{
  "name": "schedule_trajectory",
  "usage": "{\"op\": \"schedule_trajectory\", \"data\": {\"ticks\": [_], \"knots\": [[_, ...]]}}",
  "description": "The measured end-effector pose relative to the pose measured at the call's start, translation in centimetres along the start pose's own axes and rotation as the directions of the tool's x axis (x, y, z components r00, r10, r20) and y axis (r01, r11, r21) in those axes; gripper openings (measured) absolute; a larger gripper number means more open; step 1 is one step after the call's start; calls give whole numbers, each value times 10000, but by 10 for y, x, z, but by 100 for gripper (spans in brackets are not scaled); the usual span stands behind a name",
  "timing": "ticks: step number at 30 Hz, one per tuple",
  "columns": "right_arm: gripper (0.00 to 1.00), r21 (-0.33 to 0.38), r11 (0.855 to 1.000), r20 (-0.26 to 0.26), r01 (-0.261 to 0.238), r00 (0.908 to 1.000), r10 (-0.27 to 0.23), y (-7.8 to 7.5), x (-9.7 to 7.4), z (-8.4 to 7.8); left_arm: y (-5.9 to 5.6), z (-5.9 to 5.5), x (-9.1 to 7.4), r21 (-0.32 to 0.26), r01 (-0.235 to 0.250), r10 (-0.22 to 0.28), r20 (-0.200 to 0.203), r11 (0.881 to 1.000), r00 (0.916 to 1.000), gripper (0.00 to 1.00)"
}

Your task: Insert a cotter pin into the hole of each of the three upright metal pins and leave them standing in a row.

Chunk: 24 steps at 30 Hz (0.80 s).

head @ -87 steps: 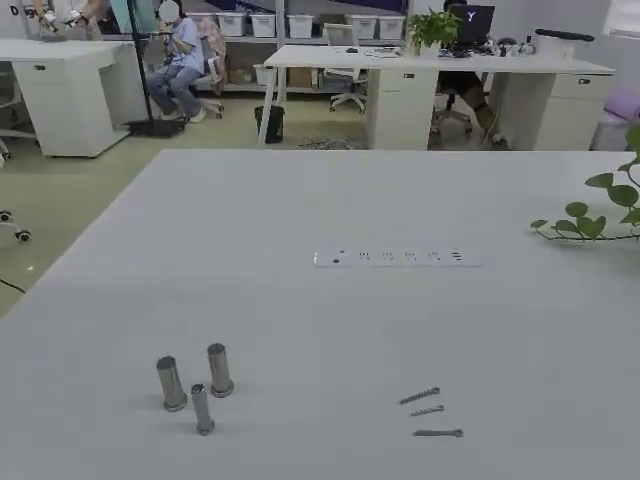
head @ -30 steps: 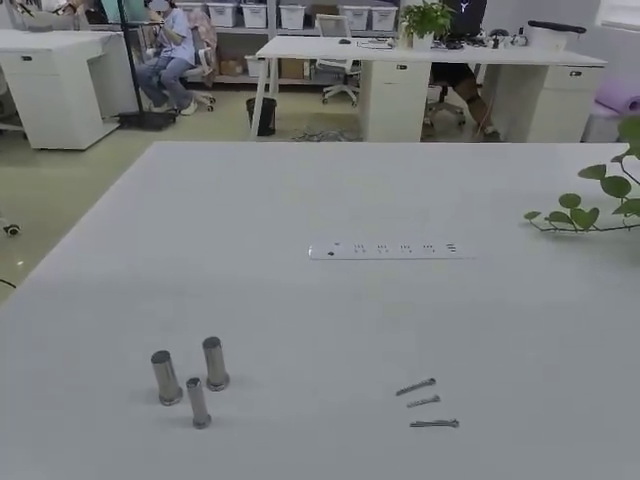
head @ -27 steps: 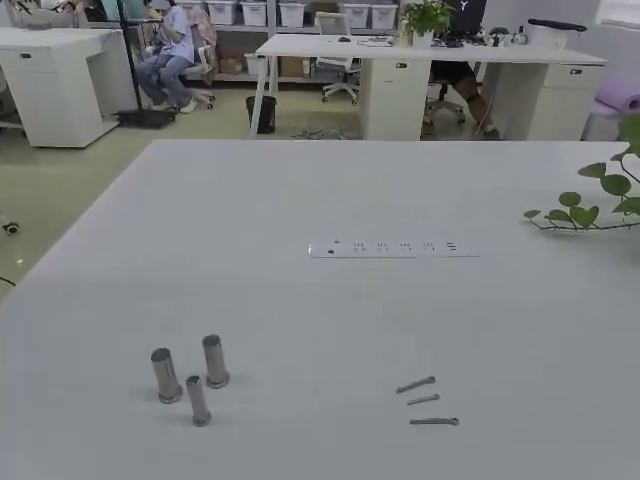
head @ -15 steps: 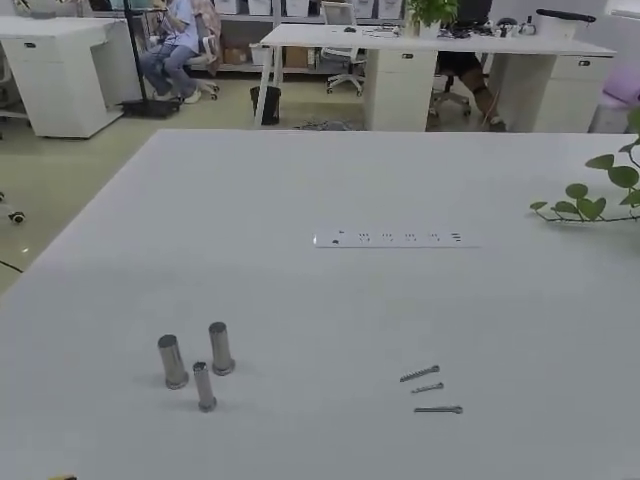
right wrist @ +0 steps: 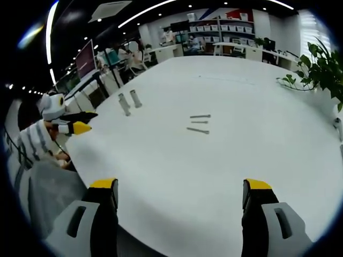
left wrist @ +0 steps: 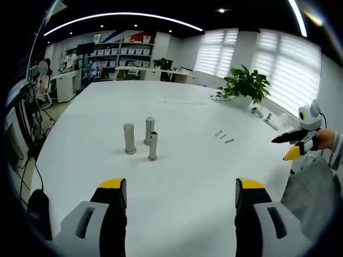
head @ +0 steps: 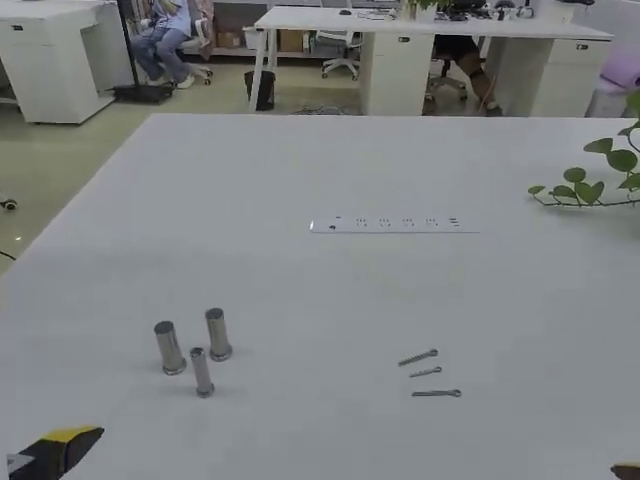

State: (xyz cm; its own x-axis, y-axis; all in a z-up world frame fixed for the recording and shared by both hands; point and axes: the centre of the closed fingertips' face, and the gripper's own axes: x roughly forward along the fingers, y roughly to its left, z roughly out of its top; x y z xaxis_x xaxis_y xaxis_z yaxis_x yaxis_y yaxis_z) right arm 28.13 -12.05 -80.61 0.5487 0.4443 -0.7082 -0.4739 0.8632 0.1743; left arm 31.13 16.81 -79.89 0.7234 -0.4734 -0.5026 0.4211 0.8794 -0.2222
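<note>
Opening stage, approach, with nothing yet grasped. The 3 upright metal pins (head: 202,371) stand in a tight cluster rather than a row on the left of the white table (head: 320,150); the 3 cotter pins (head: 425,372) lie flat and loose, well apart to the right, none inserted. The left gripper (left wrist: 181,187) and right gripper (right wrist: 182,187) hover over the table's near side, jaws spread wide and empty. Judged next move: the right gripper, nearer the cotter pins, must descend and pinch 1 thin pin off the surface — a fine, low grasp; the left should steady a metal pin; the pin holes are too small to make out. Against the frame 2.9 s earlier, the head camera has tipped downward; yellow-tipped jaw ends have entered the head view's lower corners; pins and cotter pins keep their arrangement.
</note>
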Motion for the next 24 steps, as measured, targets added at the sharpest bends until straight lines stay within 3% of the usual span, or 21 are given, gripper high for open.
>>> {"op": "schedule_trajectory", "data": {"ticks": [12,15,19,24], "knots": [[98,131,9999,-62,-66,10000,67,2,4,-1,14,5,15,-84,-3,1,-166,10000,9999,73],[98,217,9997,-30,-69,10000,69,3,5,-1,18,9,18,-243,-196,196,1,9995,9998,65],[98,322,9995,82,-74,9999,72,4,6,1,20,17,24,-434,-292,304,278,9986,9992,65],[98,385,9993,78,6,10000,-10,2,5,1,21,21,36,-777,-77,102,315,9969,9995,60]]}}
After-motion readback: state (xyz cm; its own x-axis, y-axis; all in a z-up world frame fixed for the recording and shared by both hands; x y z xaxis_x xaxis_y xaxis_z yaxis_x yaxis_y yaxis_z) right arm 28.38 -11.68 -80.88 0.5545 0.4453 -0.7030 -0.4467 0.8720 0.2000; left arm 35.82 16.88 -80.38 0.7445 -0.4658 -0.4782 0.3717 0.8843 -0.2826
